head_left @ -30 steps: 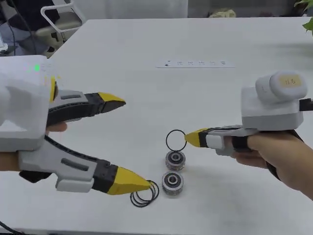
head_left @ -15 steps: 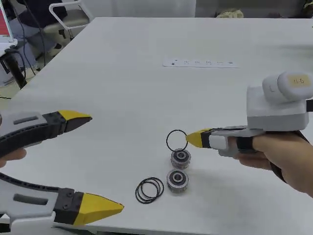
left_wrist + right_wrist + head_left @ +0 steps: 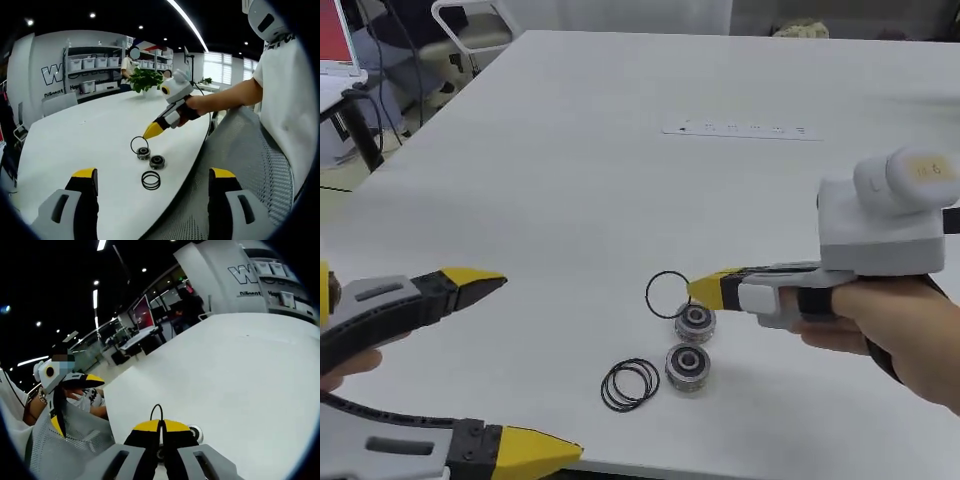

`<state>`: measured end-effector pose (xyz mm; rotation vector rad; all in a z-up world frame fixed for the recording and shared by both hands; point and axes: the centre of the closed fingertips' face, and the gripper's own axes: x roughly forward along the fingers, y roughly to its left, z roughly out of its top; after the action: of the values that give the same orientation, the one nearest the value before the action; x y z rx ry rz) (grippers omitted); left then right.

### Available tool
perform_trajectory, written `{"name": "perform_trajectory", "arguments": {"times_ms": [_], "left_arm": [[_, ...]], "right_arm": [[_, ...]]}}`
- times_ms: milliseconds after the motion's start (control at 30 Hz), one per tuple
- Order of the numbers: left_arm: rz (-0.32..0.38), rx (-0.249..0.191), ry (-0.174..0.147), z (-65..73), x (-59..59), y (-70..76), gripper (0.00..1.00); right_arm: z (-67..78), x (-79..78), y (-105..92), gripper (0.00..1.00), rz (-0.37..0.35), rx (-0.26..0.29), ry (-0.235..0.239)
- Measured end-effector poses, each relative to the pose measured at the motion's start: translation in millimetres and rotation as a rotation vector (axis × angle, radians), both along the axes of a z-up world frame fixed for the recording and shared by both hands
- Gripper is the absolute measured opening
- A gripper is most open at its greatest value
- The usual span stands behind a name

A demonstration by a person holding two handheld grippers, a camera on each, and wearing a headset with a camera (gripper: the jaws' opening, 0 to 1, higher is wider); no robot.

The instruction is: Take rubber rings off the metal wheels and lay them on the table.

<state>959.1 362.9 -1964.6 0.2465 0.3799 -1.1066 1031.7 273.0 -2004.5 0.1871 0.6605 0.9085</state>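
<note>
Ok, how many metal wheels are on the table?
2. The far wheel sits by the right gripper, which pinches a ring; the near wheel lies beside the loose rings. None seems hidden.

— What is the person wearing?
— The person is wearing a white short-sleeved T-shirt point(image 3: 282, 95) and a white headset point(image 3: 257, 12) with a dark oval spot.
— And the tools?
— The left gripper point(image 3: 542, 366) is showing yellow tips, black middle parts and grey bodies with dark slots. The right gripper point(image 3: 698, 290) is showing yellow, then white and black.
</note>
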Motion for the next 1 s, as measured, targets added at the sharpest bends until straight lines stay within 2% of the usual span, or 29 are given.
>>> {"name": "perform_trajectory", "arguments": {"times_ms": [100, 267, 533, 867, 1000], "left_arm": [[-0.002, 0.008, 0.009, -3.1, -0.3, -0.8, 0.9], [0.02, -0.018, 0.017, -2.0, 1.8, 0.3, 0.9], [0.031, -0.003, 0.038, -8.1, 2.9, 2.5, 0.9], [0.054, -0.039, 0.051, -5.6, 5.6, 4.0, 0.88], [0.057, -0.039, 0.054, -6.1, 6.1, 4.6, 0.88]], "right_arm": [[-4.2, -7.2, 8.9, 0.0, 0.037, -0.015, 0.005], [-17.1, -18.3, 20.5, 0.0, 0.102, -0.051, 0.027], [-33.8, -34.7, 31.4, 0.0, 0.167, -0.105, 0.054], [-47.9, -33.1, 27.6, 0.0, 0.17, -0.16, 0.061], [-49.8, -34.7, 28.4, 0.0, 0.18, -0.164, 0.069]]}}
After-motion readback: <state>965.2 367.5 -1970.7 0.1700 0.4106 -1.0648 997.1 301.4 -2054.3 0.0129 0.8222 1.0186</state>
